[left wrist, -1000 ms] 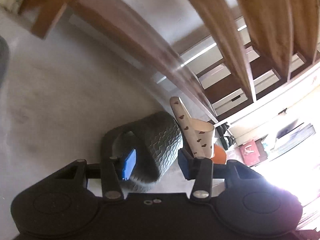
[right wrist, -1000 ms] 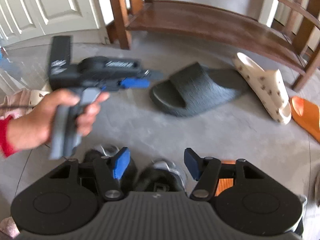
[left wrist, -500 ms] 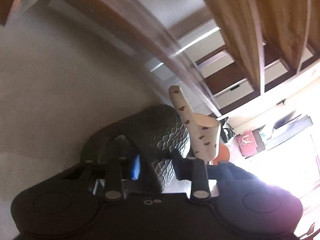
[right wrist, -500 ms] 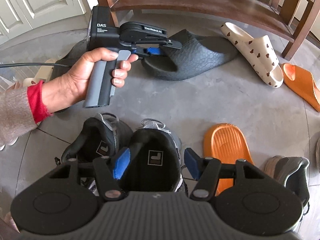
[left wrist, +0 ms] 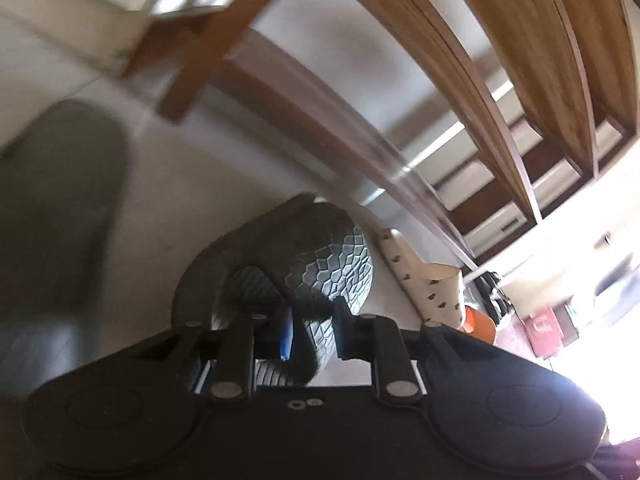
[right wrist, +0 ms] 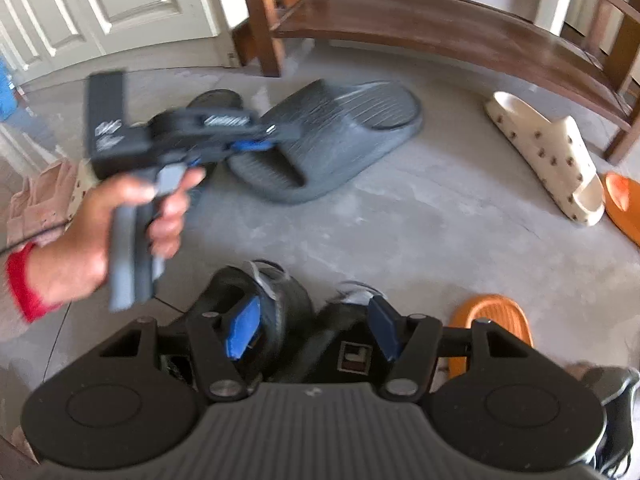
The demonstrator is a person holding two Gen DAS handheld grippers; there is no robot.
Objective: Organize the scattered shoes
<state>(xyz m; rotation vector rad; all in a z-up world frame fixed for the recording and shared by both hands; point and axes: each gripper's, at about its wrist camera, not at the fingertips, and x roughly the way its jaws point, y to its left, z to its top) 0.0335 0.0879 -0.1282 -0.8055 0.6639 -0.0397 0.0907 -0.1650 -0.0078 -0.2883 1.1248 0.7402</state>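
**Left fingers clamp the grey slide and tip it up**

The wooden shoe rack [right wrist: 440,28] stands at the back, its low shelf bare where it shows. On the floor [right wrist: 400,220] before it, shoes lie scattered: the grey slide [right wrist: 332,140], a cream slide [right wrist: 548,152] well to its right, an orange slide [right wrist: 492,320] and two black sneakers [right wrist: 276,312] near the right gripper [right wrist: 312,330].

A second ago the left gripper [left wrist: 310,330] stood open at the grey slide's strap; now its fingers are nearly closed on the strap's edge, one inside the foot opening, one outside. In the right wrist view the slide looks tilted, its toe end raised toward the rack, though motion blur makes that uncertain. So the grasp seems made, and a lift or drag is likely under way; where it will go I cannot tell.

The right gripper's fingers are wide apart, holding nothing, over the sneakers.
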